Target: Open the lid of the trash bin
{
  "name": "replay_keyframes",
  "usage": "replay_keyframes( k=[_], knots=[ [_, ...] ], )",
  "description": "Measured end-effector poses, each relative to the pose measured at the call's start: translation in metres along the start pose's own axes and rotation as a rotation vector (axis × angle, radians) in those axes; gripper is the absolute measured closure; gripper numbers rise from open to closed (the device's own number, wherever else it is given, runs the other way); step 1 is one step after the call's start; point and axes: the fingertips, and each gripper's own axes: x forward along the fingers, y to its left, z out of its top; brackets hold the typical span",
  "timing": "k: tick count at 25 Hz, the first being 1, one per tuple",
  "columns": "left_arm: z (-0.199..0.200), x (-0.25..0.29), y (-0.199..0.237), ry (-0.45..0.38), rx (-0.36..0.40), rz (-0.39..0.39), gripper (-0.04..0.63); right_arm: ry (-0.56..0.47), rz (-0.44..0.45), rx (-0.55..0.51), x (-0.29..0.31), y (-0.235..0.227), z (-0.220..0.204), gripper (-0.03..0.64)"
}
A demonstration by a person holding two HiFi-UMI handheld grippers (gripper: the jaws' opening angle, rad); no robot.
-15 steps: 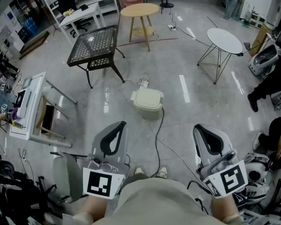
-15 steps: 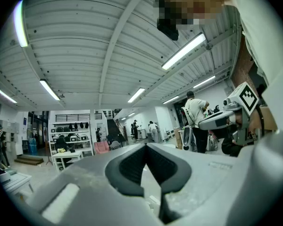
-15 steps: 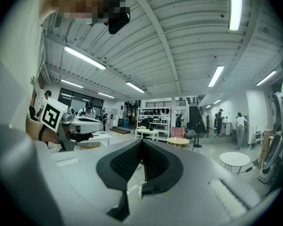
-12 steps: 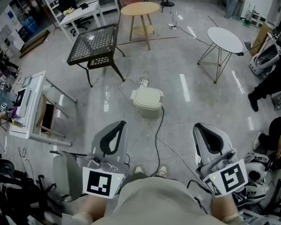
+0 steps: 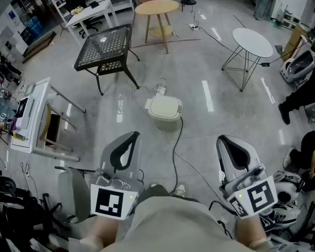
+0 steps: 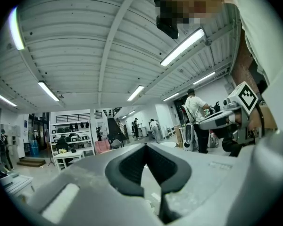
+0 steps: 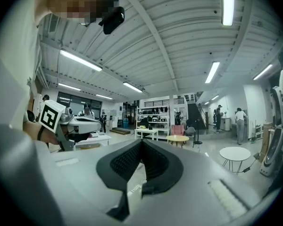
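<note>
**Still short of the bin, lid down**

Little had changed in the last half second. My left gripper (image 5: pixel 133 135) had drifted slightly left, and one shoe had slipped out of the head view (a step forward, I judged). The trash bin (image 5: pixel 164 111) stood on the floor (image 5: pixel 226 114) ahead, well apart from both grippers, its lid (image 5: pixel 166 107) still flat and shut. Left and right gripper (image 5: pixel 223 140) fingers were pressed together, tips touching, holding nothing. The opening itself hadn't begun, and I still needed to get closer.
</note>
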Motion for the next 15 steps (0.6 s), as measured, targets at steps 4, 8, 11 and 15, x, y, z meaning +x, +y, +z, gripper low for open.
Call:
replay_keyframes(
  k=[4,8,11,15],
  knots=[
    [-0.003,-0.001,0.001,0.014,0.003,0.007,0.594,0.007,0.005,0.015,0.003,-0.002,-0.005,0.614],
    [-0.007,0.0,0.007,0.027,0.001,0.013,0.594,0.01,0.025,0.024,0.011,0.0,-0.007,0.614],
    [-0.011,0.007,0.011,0.032,0.005,0.009,0.594,0.013,0.029,0.022,0.021,-0.003,-0.008,0.614],
    [-0.014,0.024,0.018,0.02,0.005,-0.005,0.594,0.021,0.016,0.033,0.036,-0.012,-0.011,0.614]
  ],
)
